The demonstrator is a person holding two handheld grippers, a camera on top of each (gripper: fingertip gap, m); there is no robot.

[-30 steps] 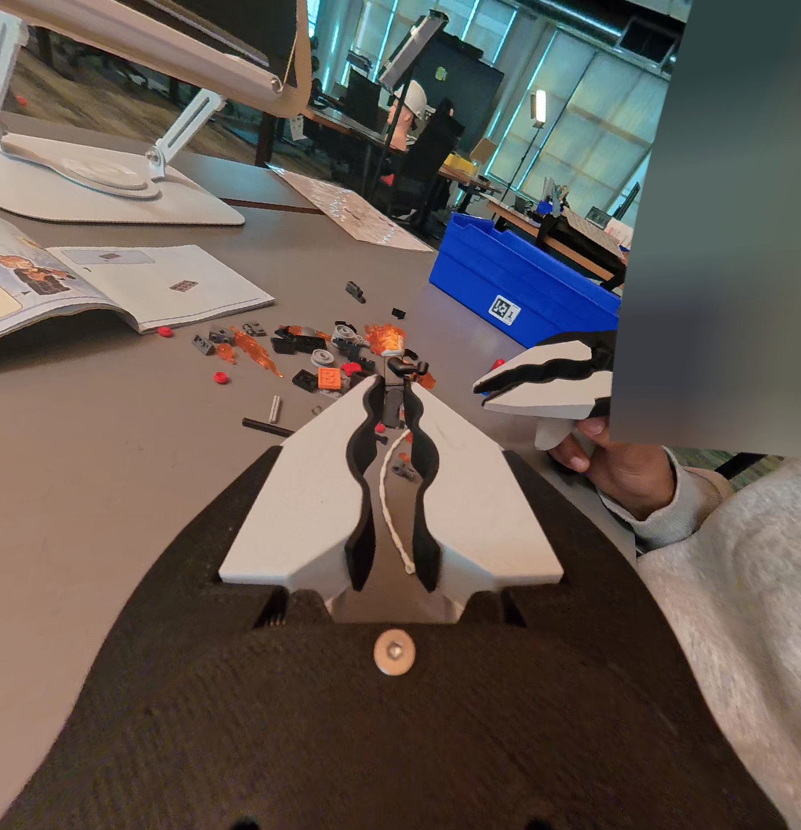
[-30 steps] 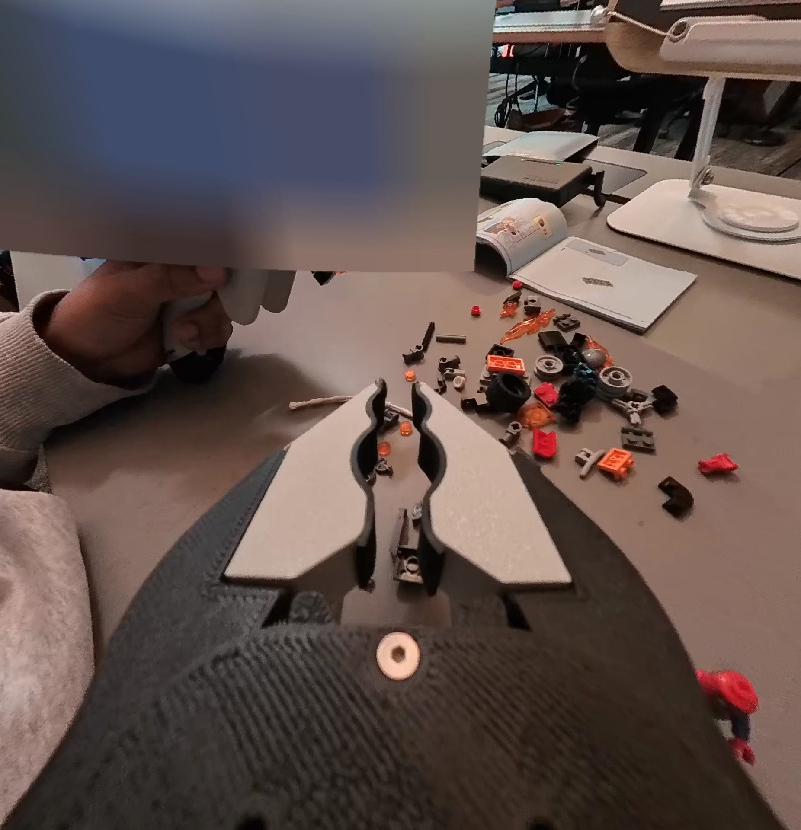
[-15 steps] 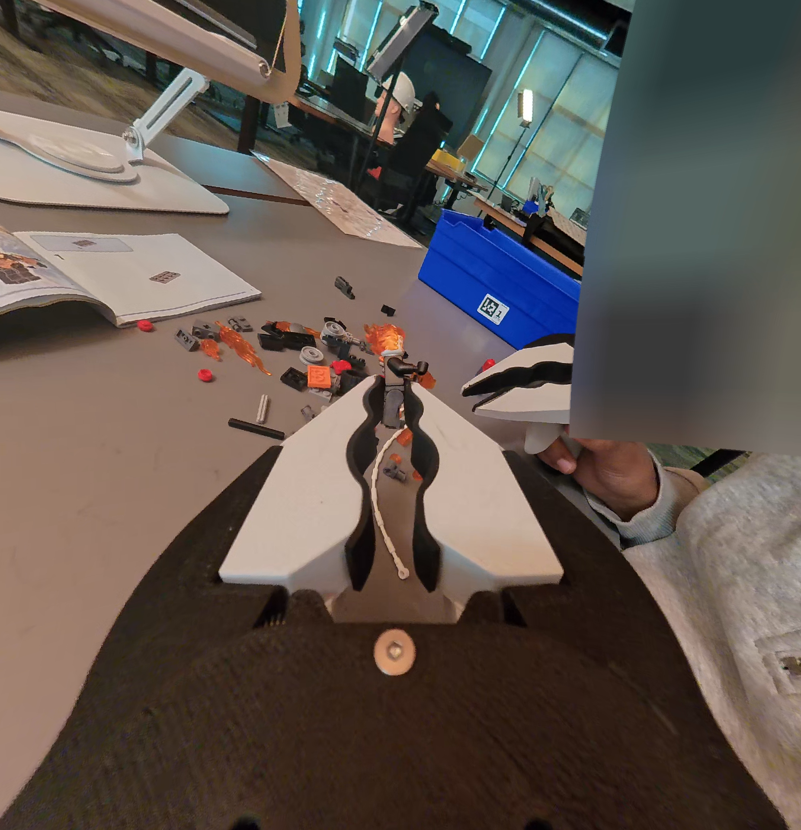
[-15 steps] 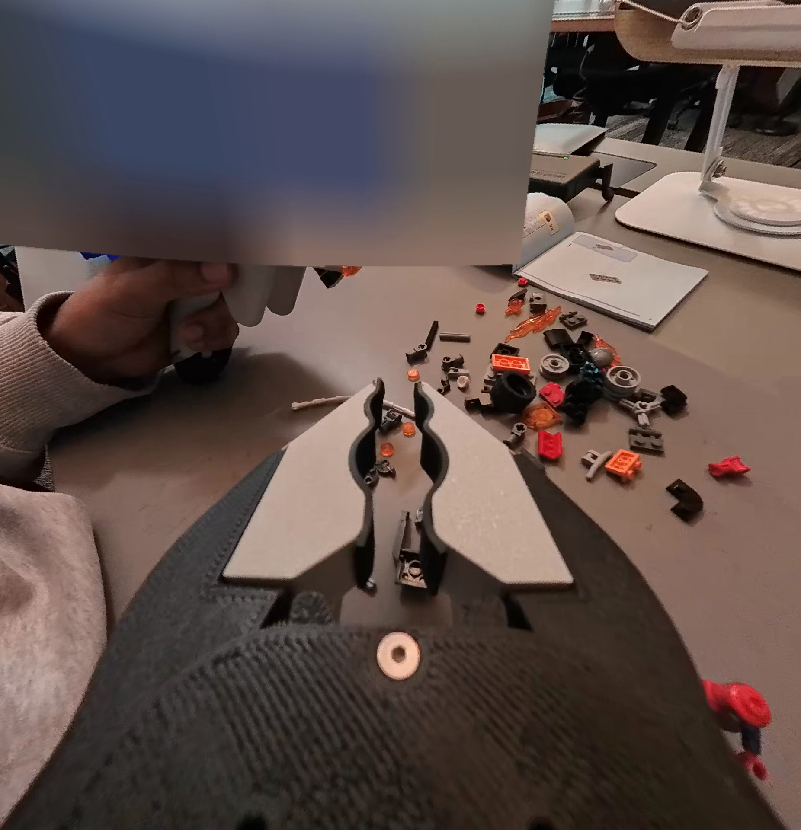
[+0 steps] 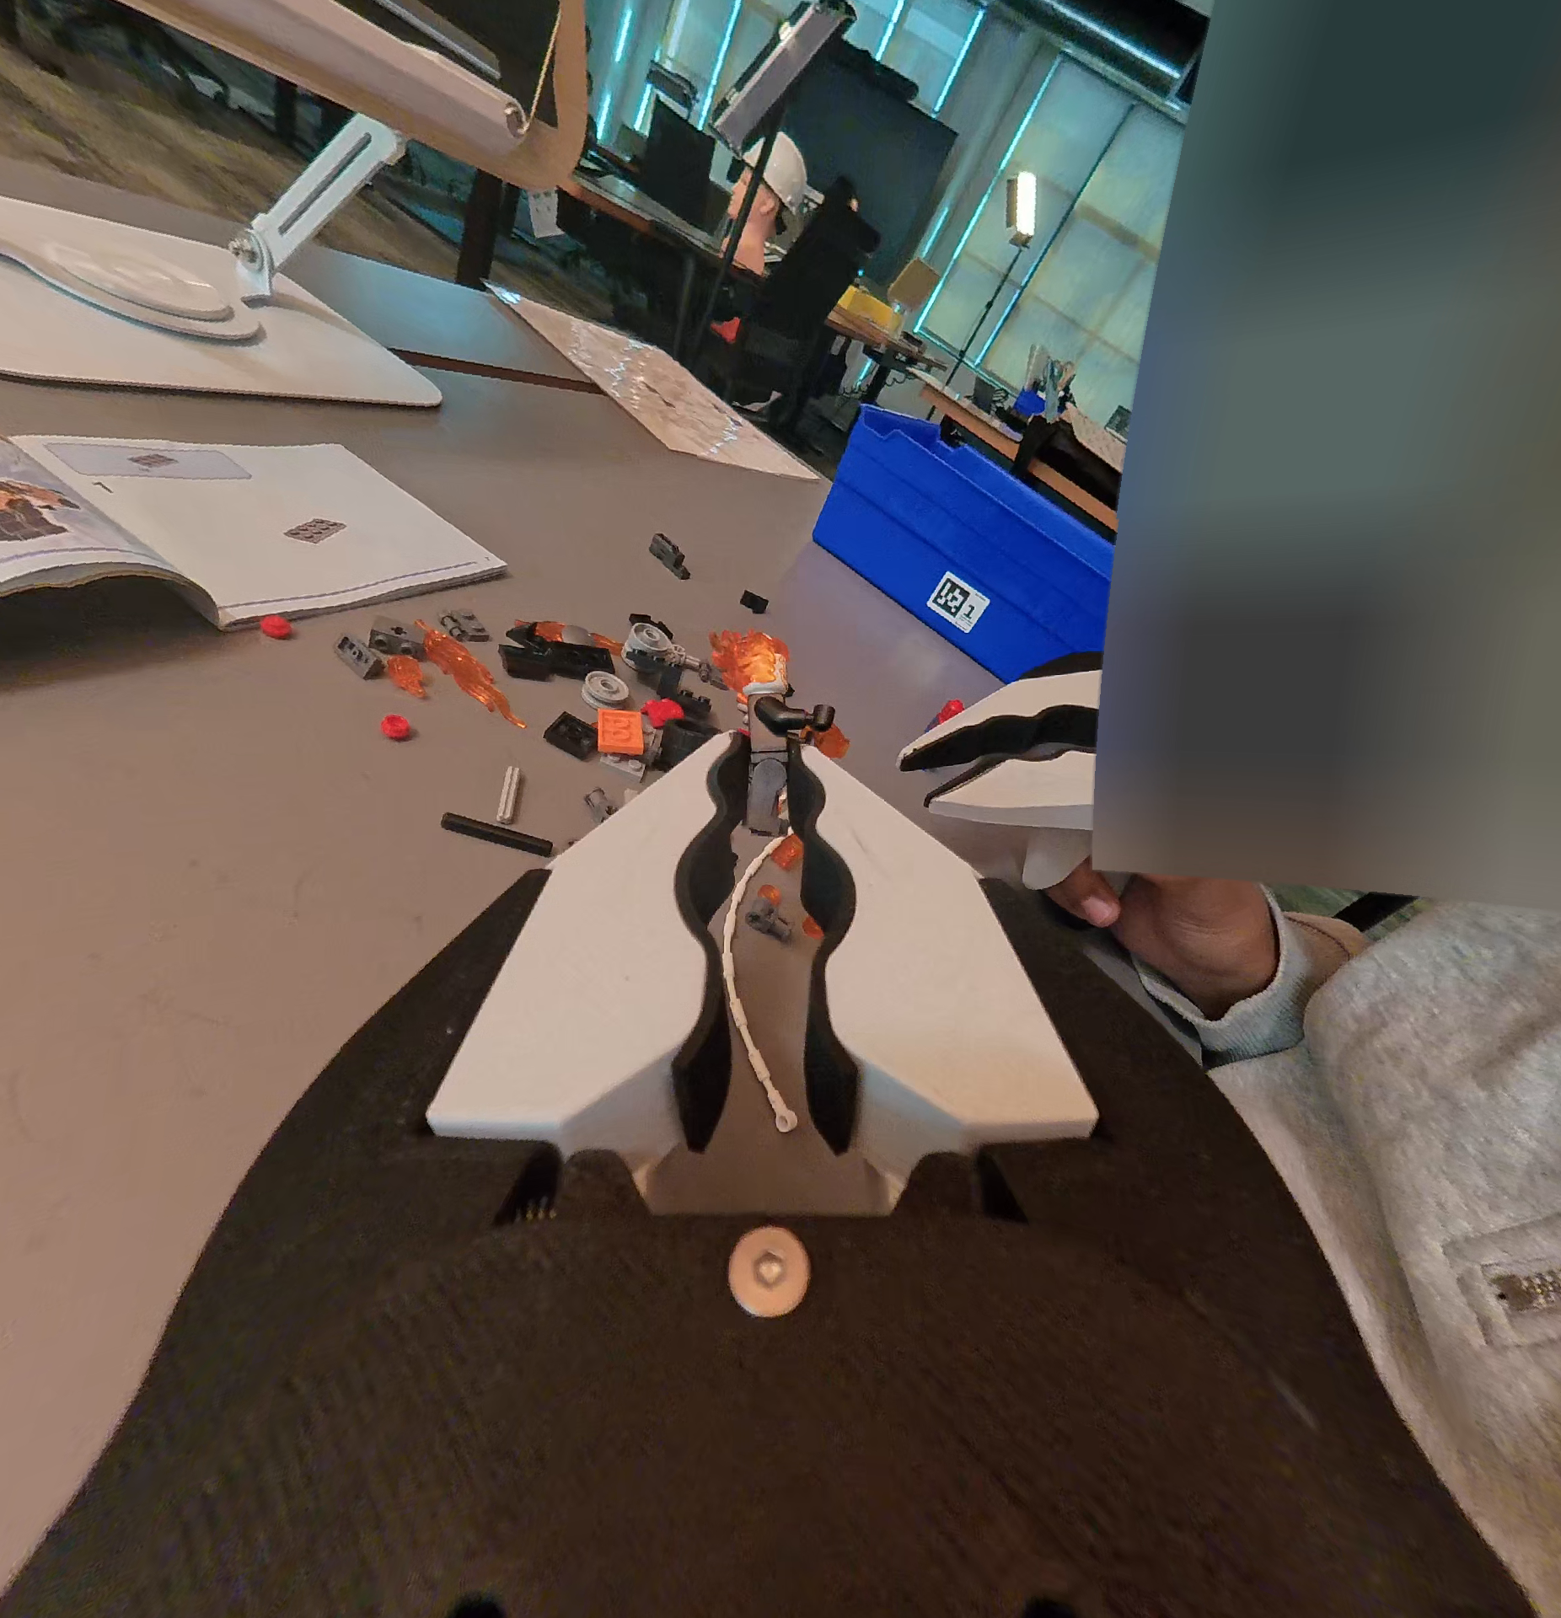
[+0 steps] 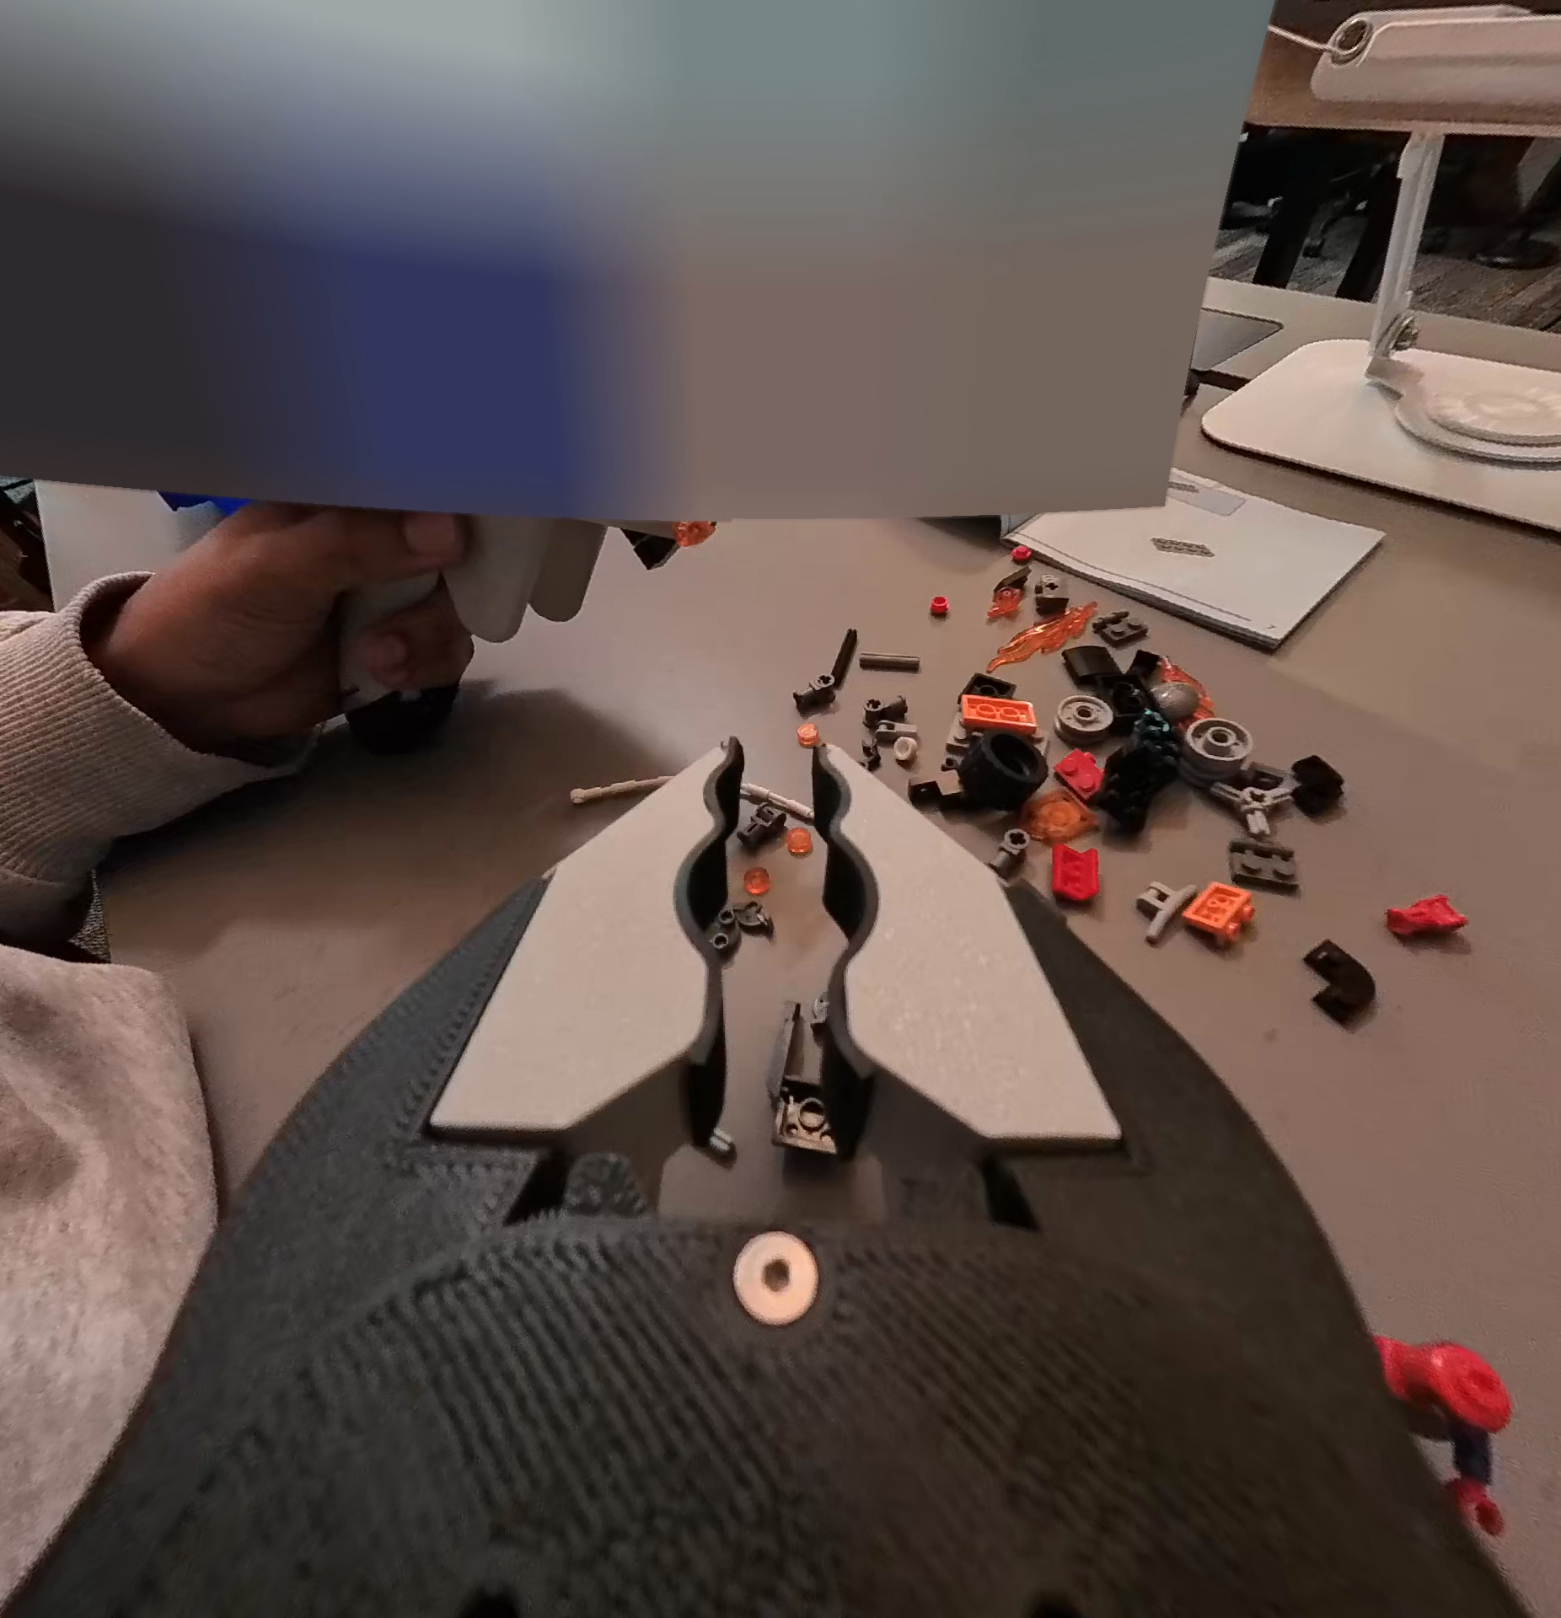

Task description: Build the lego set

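My left gripper (image 5: 773, 755) is shut on a dark grey minifigure (image 5: 770, 744) with an orange flame head, held upright at the fingertips above the table. A white string piece (image 5: 746, 972) lies on the table under its fingers. Loose lego pieces (image 5: 619, 700) in black, grey, red and orange are scattered just beyond. My right gripper (image 6: 777, 751) is open over small orange studs (image 6: 799, 840). A dark grey piece (image 6: 803, 1094) sits deep between its fingers against the right one. The right gripper also shows in the left wrist view (image 5: 996, 753), beside the minifigure.
An open instruction booklet (image 5: 234, 525) lies at the left, a white stand base (image 5: 190, 333) behind it. A blue bin (image 5: 961, 543) stands at the back right. In the right wrist view, the pile (image 6: 1110, 753) spreads right and a red minifigure (image 6: 1451, 1401) lies nearby. Some 7 cm of space lies between my two pairs of fingers.
Both views have shifted slightly; the left gripper has carried the minifigure a little forward and right. Both grips look the same as before.
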